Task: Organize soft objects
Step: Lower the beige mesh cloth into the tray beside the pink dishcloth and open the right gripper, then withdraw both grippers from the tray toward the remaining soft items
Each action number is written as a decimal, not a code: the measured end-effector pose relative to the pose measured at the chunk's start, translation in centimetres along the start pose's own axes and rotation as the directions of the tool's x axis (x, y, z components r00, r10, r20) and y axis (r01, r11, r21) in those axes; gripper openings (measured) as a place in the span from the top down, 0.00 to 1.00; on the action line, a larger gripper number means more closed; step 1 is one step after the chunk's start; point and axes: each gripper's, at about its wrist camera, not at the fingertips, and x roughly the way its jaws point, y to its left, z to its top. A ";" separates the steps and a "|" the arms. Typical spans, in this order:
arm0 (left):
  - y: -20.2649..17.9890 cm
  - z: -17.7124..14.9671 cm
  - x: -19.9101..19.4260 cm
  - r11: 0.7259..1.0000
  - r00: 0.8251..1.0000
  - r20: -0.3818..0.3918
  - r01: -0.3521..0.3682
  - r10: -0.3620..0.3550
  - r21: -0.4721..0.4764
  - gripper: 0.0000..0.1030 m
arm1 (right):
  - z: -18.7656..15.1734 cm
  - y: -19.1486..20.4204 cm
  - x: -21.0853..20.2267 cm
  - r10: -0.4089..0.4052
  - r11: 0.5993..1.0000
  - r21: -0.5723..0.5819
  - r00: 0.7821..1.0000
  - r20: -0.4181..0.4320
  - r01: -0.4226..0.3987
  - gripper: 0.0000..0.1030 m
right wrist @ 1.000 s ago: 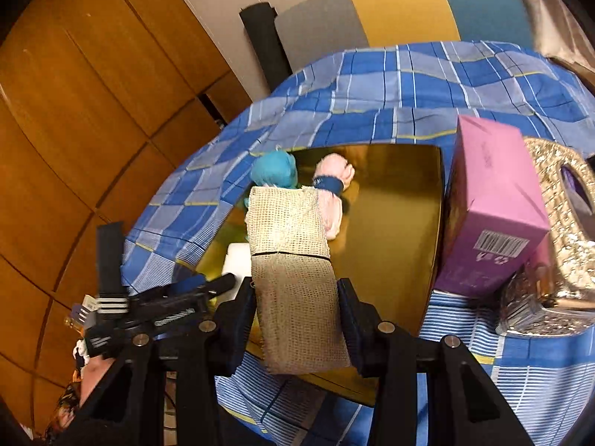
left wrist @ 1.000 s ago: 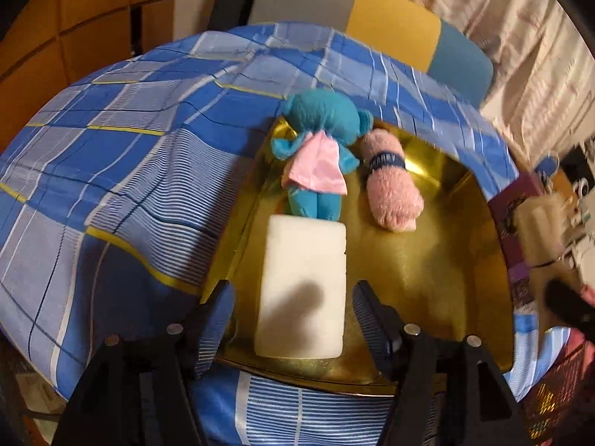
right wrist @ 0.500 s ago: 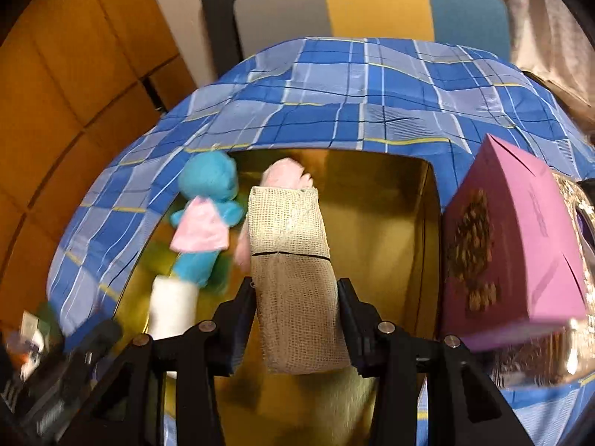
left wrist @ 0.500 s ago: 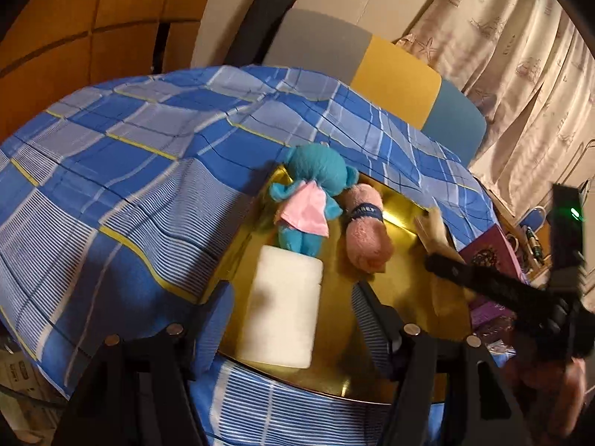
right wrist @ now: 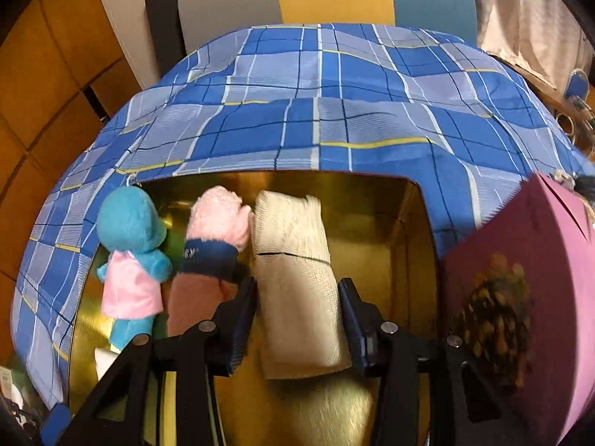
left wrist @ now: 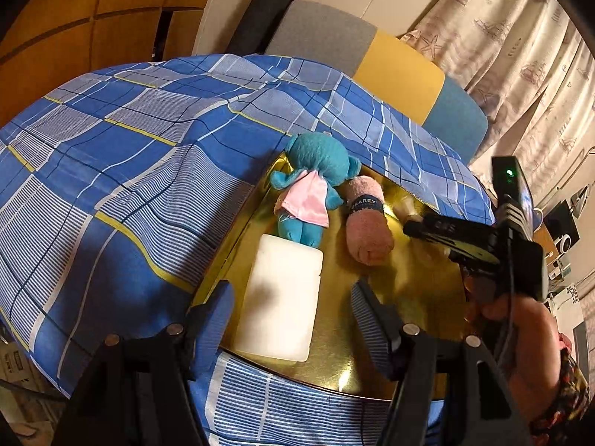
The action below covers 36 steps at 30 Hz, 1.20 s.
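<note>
A gold tray (left wrist: 420,316) (right wrist: 390,200) lies on a blue plaid cloth. In it are a teal plush toy (left wrist: 312,186) (right wrist: 130,238) in a pink dress, a rolled pink towel (left wrist: 366,219) (right wrist: 212,238) with a blue band, and a white sponge block (left wrist: 282,297). My right gripper (right wrist: 297,316) (left wrist: 412,228) is shut on a beige rolled cloth (right wrist: 297,271), low over the tray beside the pink towel. My left gripper (left wrist: 292,319) is open and empty, straddling the sponge's near end.
A purple box (right wrist: 520,297) stands at the tray's right edge. The plaid cloth (left wrist: 130,171) drapes over the table. A grey, yellow and blue chair back (left wrist: 372,59) stands behind. Curtains (left wrist: 520,55) hang at the right.
My right gripper moved forward and down into the tray with the beige cloth, up beside the pink towel. My left gripper pulled back a little from the sponge.
</note>
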 end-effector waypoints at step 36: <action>-8.2 -4.6 -2.7 0.962 0.978 0.047 0.192 -0.204 0.194 0.36 | -9.2 -14.5 -22.9 0.108 0.992 0.006 0.884 0.455 -0.125 0.31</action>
